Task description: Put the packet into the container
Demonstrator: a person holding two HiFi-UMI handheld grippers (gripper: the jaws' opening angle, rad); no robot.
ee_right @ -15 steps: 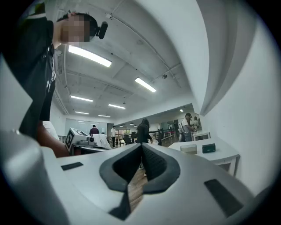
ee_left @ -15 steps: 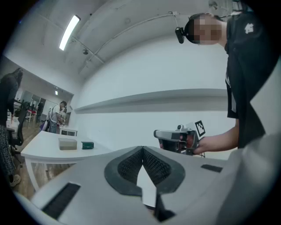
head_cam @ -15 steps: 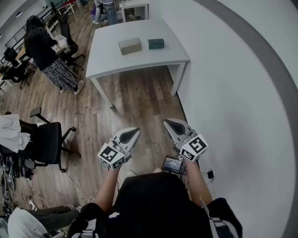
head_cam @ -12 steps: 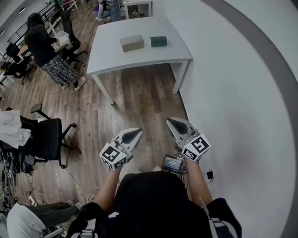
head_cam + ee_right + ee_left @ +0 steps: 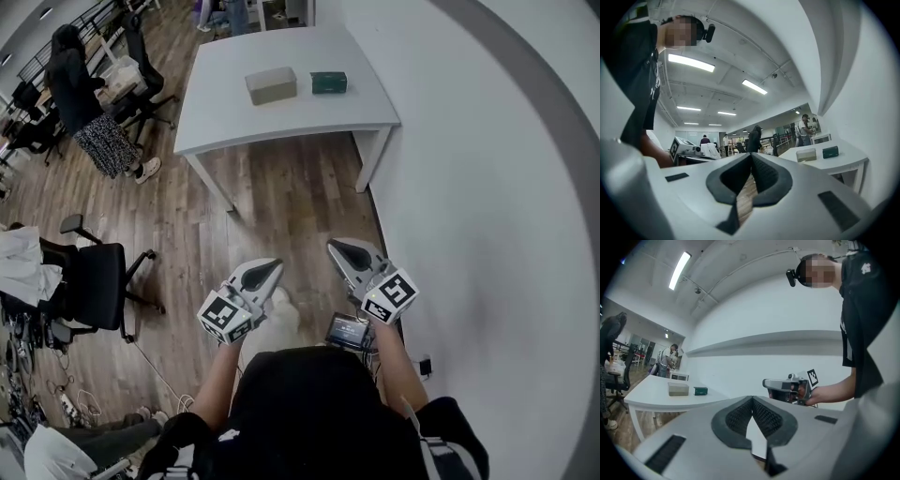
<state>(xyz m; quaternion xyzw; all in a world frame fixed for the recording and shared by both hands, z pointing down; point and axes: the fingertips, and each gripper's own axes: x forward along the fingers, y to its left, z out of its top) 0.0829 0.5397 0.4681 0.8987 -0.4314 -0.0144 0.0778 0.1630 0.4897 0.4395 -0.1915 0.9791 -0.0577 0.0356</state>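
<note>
A white table [image 5: 281, 117] stands across the wooden floor, well ahead of me. On it lie a beige box-shaped container [image 5: 271, 84] and, just to its right, a dark green packet [image 5: 328, 82]. Both grippers hang close to my body, far short of the table. My left gripper [image 5: 273, 267] is shut and empty, and so is my right gripper [image 5: 336, 247]. In the left gripper view the shut jaws [image 5: 752, 400] point toward the container [image 5: 678, 389] and packet [image 5: 700, 391]. The right gripper view shows its closed jaws [image 5: 751, 156], with the container [image 5: 806, 154] and packet [image 5: 830, 152] off to the right.
A white curved wall [image 5: 487, 187] runs along the right, next to the table. A black office chair [image 5: 94, 281] stands at the left. A person in a black top and patterned skirt [image 5: 89, 112] stands by desks at the far left. Cables lie on the floor at the lower left.
The table has drifted slightly lower and to the right in the head view. A light-trousered leg now shows under the left gripper. Both grippers keep their pose and stay shut.
</note>
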